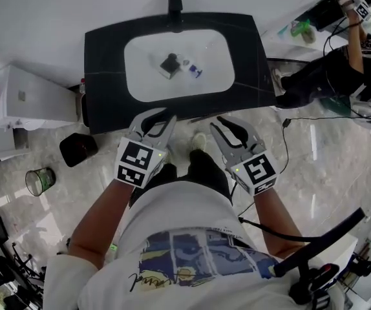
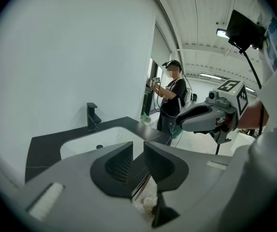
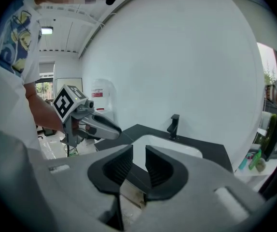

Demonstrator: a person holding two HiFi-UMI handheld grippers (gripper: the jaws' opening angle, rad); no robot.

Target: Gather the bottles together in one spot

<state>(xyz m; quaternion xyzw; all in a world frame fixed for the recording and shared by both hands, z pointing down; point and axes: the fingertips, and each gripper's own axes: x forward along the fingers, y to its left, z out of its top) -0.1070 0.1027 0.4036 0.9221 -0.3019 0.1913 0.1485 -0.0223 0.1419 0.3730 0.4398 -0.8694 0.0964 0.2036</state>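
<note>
- Bottles: two small items lay in the white sink basin (image 1: 140,86) set into the black table (image 1: 105,57), below the faucet (image 1: 174,4). They were a dark bottle (image 1: 169,64) and, just beside it, a clear bottle (image 1: 192,68) with a blue part. Both were too small to read further.
- Handling, judged: light, stiff, small. Probably slick against the glazed basin and apt to roll or tip. Best taken across the body at mid-height, not by the cap.
- Left tongs (image 1: 161,116): narrowly apart, nothing between them, held short of the table's near edge.
- Right tongs (image 1: 220,124): likewise narrowly apart and empty, beside the left.
- Other containers: black bin (image 1: 77,149) and a clear greenish pail (image 1: 39,181) stood on the floor, contents not discernible. Green bottles (image 1: 300,30) stood on a separate white shelf, well apart from the basin.
</note>
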